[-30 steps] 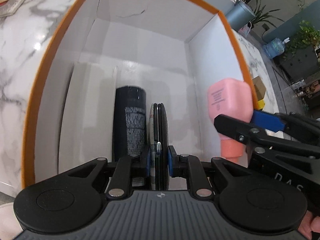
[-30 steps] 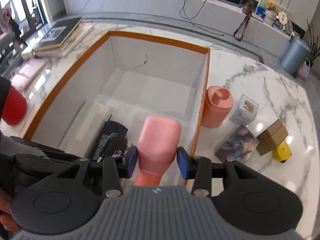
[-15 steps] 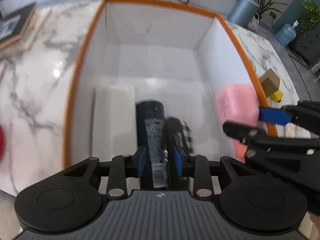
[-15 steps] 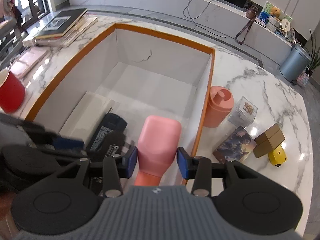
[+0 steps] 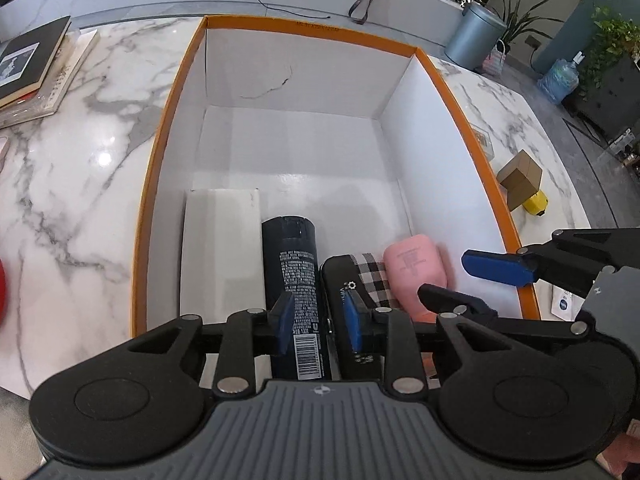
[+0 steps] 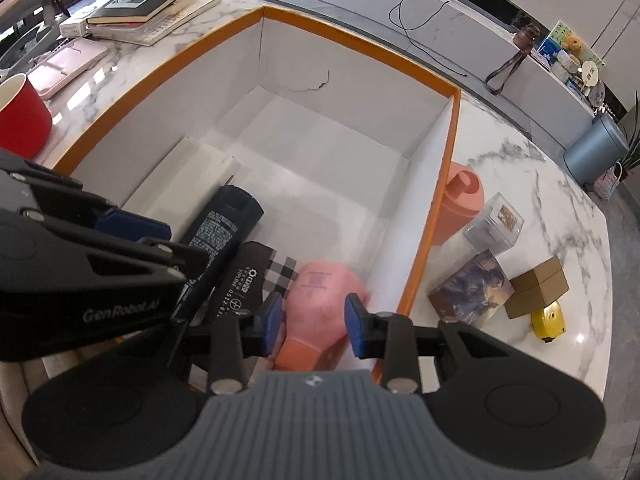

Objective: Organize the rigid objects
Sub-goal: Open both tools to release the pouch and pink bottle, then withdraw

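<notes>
Marble counter (image 5: 72, 184) bears orange-rimmed box (image 5: 160, 148); both grippers' jaws narrowly parted, gripping nothing.

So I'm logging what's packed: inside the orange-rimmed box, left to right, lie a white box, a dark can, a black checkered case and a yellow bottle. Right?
Wrong only in the colour: the bottle is pink, not yellow, as the left wrist view shows. The rest holds: in the orange-rimmed box, left to right, lie the white box, dark can and black checkered case.

Pink bottle (image 6: 320, 300) motion-blurred, base behind hand-held gripper; label txt prob. unreadable.
</notes>
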{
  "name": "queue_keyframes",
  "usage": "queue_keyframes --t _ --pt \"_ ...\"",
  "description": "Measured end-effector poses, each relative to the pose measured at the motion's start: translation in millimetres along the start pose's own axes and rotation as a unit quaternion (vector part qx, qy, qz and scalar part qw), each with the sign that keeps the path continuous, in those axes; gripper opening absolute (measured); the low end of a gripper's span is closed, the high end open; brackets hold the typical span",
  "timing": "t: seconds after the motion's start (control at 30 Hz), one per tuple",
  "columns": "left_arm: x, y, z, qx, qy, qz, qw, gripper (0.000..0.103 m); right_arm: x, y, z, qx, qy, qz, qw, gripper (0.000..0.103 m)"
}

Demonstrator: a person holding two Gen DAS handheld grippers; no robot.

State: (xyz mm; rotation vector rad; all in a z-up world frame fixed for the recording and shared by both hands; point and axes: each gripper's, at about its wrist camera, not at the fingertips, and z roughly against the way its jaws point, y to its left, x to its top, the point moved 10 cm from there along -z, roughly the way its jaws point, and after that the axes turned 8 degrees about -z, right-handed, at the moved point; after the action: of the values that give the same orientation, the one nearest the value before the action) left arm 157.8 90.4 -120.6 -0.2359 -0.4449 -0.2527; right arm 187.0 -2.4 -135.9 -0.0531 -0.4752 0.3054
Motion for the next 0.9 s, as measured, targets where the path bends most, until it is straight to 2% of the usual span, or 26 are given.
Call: queue_keyframes --t 0.2,0.47,0.9 --pt "1 1 4 0.006 -0.005 0.009 0.9999 0.032 5 -3 7 0.002 -0.017 -0.007 1.000 0.033" --pt "11 -9 24 0.008 -0.040 0.003 0.9992 0.031 16 -13 36 0.034 -0.073 -0.030 0.996 0.035" --pt "32 -68 42 0.002 -0.080 -0.050 0.9956 0.031 17 -74 74 0.072 -0.139 -0.127 0.979 0.039"
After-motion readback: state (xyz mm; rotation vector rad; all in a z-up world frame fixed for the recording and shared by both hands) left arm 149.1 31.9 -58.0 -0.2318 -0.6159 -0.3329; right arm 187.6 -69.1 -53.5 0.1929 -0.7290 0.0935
